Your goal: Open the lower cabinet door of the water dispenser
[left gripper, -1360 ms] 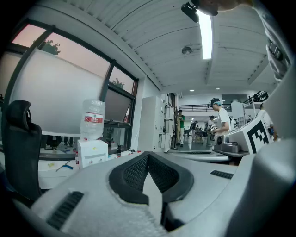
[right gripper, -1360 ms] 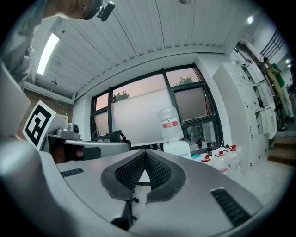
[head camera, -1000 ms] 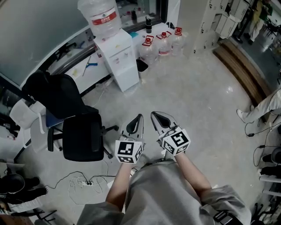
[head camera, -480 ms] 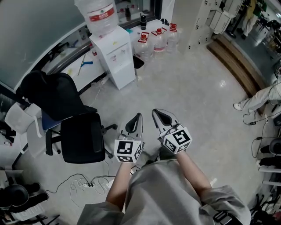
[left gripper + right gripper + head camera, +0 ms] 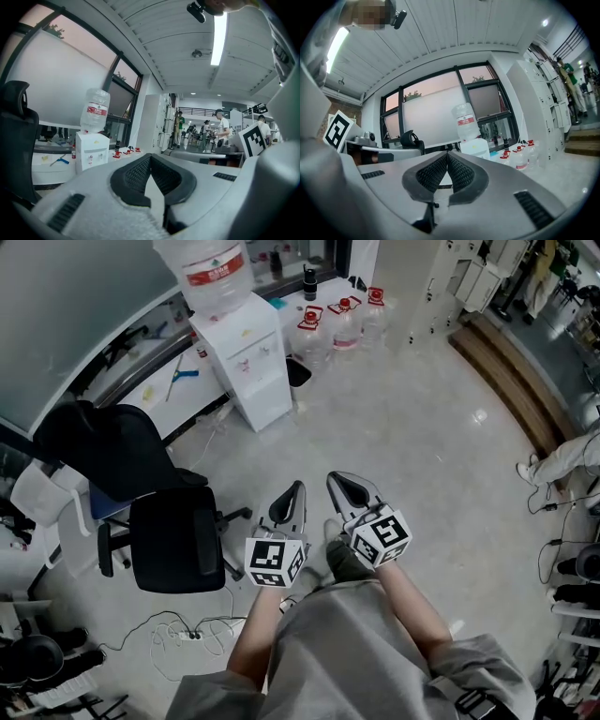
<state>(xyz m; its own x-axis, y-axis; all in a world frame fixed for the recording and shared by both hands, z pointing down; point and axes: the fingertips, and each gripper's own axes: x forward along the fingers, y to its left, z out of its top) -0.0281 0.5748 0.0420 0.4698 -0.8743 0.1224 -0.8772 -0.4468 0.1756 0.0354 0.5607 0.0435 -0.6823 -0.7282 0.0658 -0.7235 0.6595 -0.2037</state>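
A white water dispenser (image 5: 247, 362) with an upturned bottle (image 5: 211, 276) on top stands by the window wall, far ahead of me. Its lower cabinet door (image 5: 269, 397) is closed. The dispenser shows small in the left gripper view (image 5: 92, 151) and in the right gripper view (image 5: 474, 147). My left gripper (image 5: 298, 489) and right gripper (image 5: 332, 480) are held side by side in front of my body, both shut with nothing between the jaws, well short of the dispenser.
A black office chair (image 5: 173, 532) stands at my left. Several full water bottles (image 5: 339, 322) sit right of the dispenser. Cables and a power strip (image 5: 187, 633) lie on the floor near my left. A person's leg (image 5: 562, 461) shows at the right edge.
The view has shifted slightly toward the dispenser. Both grippers keep their place in front of my body and stay shut.
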